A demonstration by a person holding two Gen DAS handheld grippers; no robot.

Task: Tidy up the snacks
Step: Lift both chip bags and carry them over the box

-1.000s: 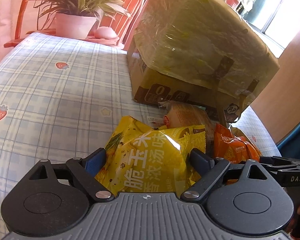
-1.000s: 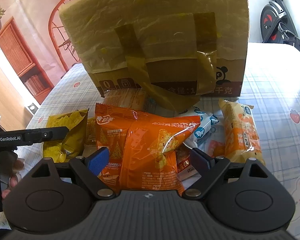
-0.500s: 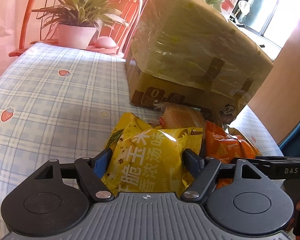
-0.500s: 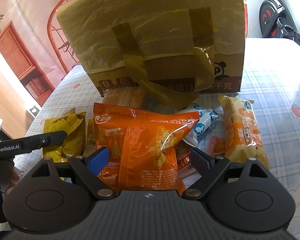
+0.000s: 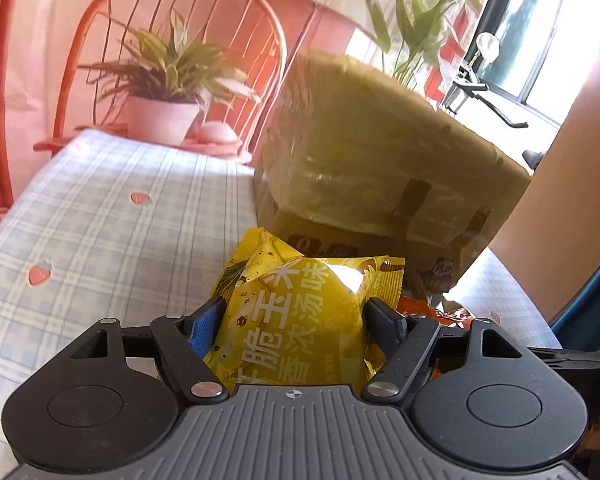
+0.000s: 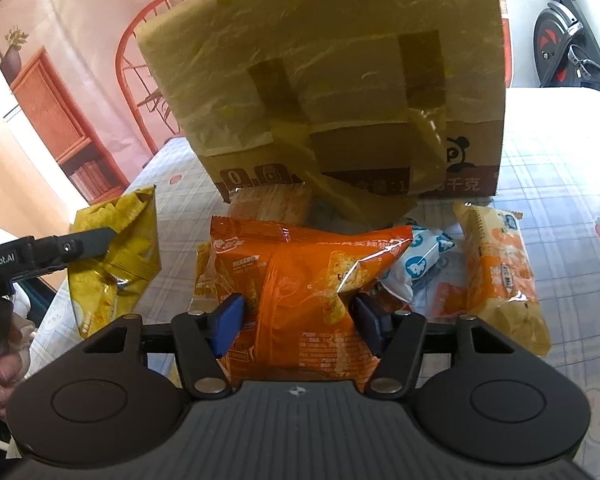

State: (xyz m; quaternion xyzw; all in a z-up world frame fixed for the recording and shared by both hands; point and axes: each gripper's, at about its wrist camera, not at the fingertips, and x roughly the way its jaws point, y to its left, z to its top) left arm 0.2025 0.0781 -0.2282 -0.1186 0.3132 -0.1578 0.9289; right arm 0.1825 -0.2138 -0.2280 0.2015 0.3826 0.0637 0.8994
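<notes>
- Left gripper (image 5: 294, 316) grips a yellow snack bag (image 5: 300, 320), raised off the checked tablecloth (image 5: 100, 220).
- Right gripper (image 6: 296, 312) is closing onto an orange snack bag (image 6: 300, 280), pads touching it.
- Cardboard box (image 6: 340, 80) stands at twelve o'clock.

Puffy yellow snack bag (image 5: 300, 320) aloft, orange chip bag (image 6: 300, 292) on the heap beside the carton (image 6: 340, 80)

I see pink walls (image 5: 60, 20), an orange chair (image 5: 172, 8), a sunlit window (image 5: 540, 40), and a potted plant (image 5: 168, 80).
</notes>
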